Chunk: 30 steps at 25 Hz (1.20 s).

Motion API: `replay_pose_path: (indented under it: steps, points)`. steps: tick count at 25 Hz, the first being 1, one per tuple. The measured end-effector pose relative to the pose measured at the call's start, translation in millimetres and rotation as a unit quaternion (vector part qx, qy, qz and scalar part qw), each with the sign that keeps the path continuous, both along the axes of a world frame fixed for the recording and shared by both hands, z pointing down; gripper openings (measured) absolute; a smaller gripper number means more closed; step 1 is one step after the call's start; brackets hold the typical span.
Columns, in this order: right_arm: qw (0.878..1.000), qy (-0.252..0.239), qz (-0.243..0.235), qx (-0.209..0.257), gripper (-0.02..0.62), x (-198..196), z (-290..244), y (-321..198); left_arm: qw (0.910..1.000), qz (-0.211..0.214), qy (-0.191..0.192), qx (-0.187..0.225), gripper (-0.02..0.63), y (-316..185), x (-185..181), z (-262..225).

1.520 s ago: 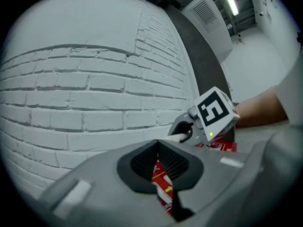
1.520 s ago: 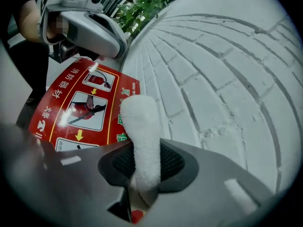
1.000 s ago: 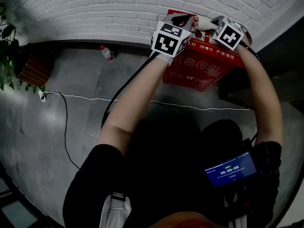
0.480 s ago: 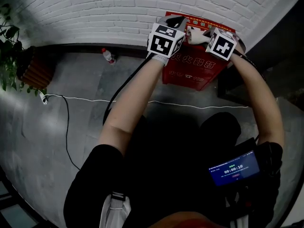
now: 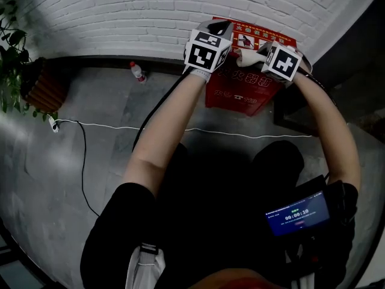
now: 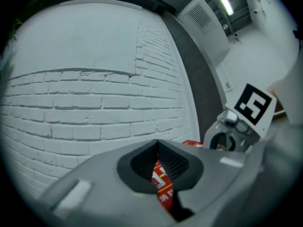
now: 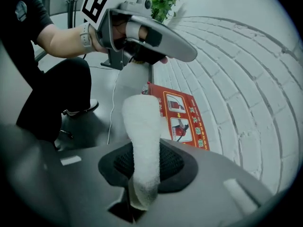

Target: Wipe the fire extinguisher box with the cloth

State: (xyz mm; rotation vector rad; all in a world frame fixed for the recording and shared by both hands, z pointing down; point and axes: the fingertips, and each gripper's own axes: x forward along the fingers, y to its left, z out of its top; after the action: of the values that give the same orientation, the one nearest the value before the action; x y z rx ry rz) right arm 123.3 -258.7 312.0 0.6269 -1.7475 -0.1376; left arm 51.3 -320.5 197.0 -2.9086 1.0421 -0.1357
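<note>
As the white fluffy cloth (image 7: 142, 126) is clamped in the right tool (image 7: 142, 171) over the red fire extinguisher box (image 7: 182, 119) by the brick wall (image 7: 236, 89), wiping is judged barely begun; the left tool (image 6: 158, 167) is closed, empty.

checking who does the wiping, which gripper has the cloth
The right gripper: a white cloth is clamped between its jaws. The left gripper has its jaws together, with no cloth in them.
</note>
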Motion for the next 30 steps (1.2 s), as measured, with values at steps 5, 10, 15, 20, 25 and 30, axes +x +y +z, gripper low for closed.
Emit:
replay_pose_path:
  steps: [5, 10, 15, 20, 25, 30]
  points:
    - [0.998, -0.025, 0.02, 0.057, 0.095, 0.6, -36.0, -29.4, 0.9999, -0.01, 0.008, 0.005, 0.002, -14.3, -13.8, -3.9]
    - [0.993, -0.026, 0.031, 0.109, 0.096, -1.9, -62.3, -72.1, 0.9995, -0.027, 0.007, 0.015, 0.002, -42.2, -30.3, -10.1]
    - [0.99, -0.016, 0.025, 0.137, 0.098, -17.8, -65.7, -115.2, 0.9989, -0.044, -0.004, 0.015, 0.002, -68.9, -49.9, 0.9]
    - [0.987, -0.004, 0.024, 0.157, 0.098, -36.3, -62.5, -158.9, 0.9987, -0.048, -0.013, -0.002, 0.002, -92.5, -62.4, 26.4]
    - [0.986, 0.023, 0.031, 0.162, 0.098, -41.3, -48.7, -197.8, 0.9989, -0.04, -0.016, -0.017, 0.002, -106.4, -64.9, 45.8]
    - [0.988, 0.059, 0.035, 0.141, 0.098, -36.6, -15.8, -220.3, 0.999, -0.033, -0.022, -0.022, 0.002, -115.7, -65.2, 69.4]
